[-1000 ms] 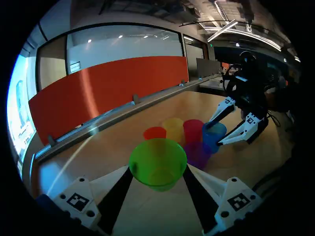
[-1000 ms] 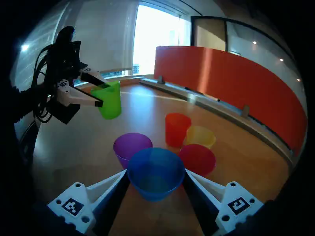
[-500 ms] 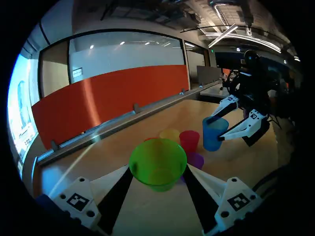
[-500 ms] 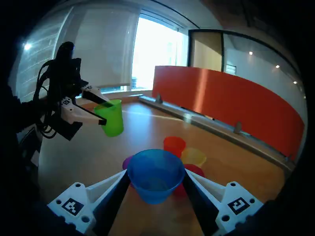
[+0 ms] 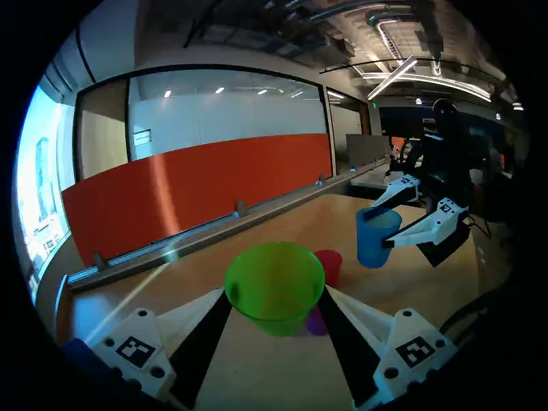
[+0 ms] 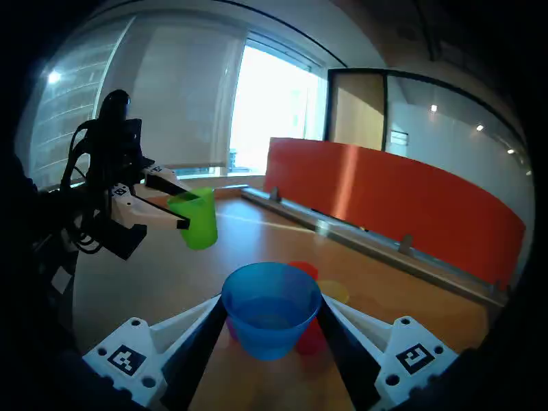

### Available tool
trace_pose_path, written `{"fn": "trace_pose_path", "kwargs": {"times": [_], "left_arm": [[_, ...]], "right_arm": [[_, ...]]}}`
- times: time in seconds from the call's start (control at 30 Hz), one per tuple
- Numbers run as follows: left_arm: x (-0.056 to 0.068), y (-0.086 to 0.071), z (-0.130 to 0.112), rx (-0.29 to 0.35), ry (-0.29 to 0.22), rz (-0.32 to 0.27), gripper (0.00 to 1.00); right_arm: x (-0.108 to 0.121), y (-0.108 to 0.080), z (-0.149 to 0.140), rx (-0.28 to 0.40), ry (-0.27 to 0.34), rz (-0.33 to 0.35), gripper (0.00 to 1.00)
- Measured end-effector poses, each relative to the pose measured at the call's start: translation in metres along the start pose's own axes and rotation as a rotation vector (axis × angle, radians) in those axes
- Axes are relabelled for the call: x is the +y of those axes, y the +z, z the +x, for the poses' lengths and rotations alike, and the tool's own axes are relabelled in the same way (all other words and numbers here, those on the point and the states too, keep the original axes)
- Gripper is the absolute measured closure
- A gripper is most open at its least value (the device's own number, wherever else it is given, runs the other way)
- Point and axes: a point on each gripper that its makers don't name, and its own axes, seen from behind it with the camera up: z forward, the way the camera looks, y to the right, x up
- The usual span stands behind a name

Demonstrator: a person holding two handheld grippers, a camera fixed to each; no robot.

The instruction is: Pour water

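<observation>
Cups in both grippers, each held clear of the light wooden table.

In the left gripper view, we log the left gripper with its 2 fingers parted to about a cup's width and pressing on either side of a translucent green plastic cup. The cup is upright with its mouth toward the camera. Farther off to the right, the right gripper clamps a translucent blue plastic cup from both sides. That cup hangs upright above the table, well apart from the green one.

In the right gripper view, the blue cup sits between the right gripper's 2 white fingers, which are spread just enough to take it and bear on its wall. We note a paler patch low inside it (water or a reflection, we cannot tell). At left, the green cup is roughly upright in the left gripper.

On the table below:
- A red plastic cup and a purple plastic cup peek out from behind the green cup in the left gripper view.
- An orange plastic cup and a yellow plastic cup are partly hidden behind the blue cup in the right gripper view.

A long orange partition panel runs along the far edge of the table. A bright window stands at one end of it.
</observation>
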Motion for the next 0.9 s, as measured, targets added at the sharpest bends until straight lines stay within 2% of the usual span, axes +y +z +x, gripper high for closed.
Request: {"fn": "trace_pose_path", "kwargs": {"times": [0.37,0.57,0.77,0.9], "left_arm": [[0.011,-0.008,0.020,0.075,-0.012,0.004,0.14],[0.014,-0.010,0.030,0.116,-0.039,0.004,0.14],[0.017,-0.010,0.033,0.139,-0.077,-0.004,0.14],[0.017,-0.009,0.032,0.144,-0.081,0.000,0.14]], "right_arm": [[0.000,-0.011,0.012,0.031,0.001,-0.007,0.09],[0.000,-0.015,0.018,0.048,0.001,-0.012,0.09],[0.001,-0.018,0.022,0.062,0.010,-0.014,0.09],[0.002,-0.019,0.023,0.066,0.009,-0.016,0.09]]}}
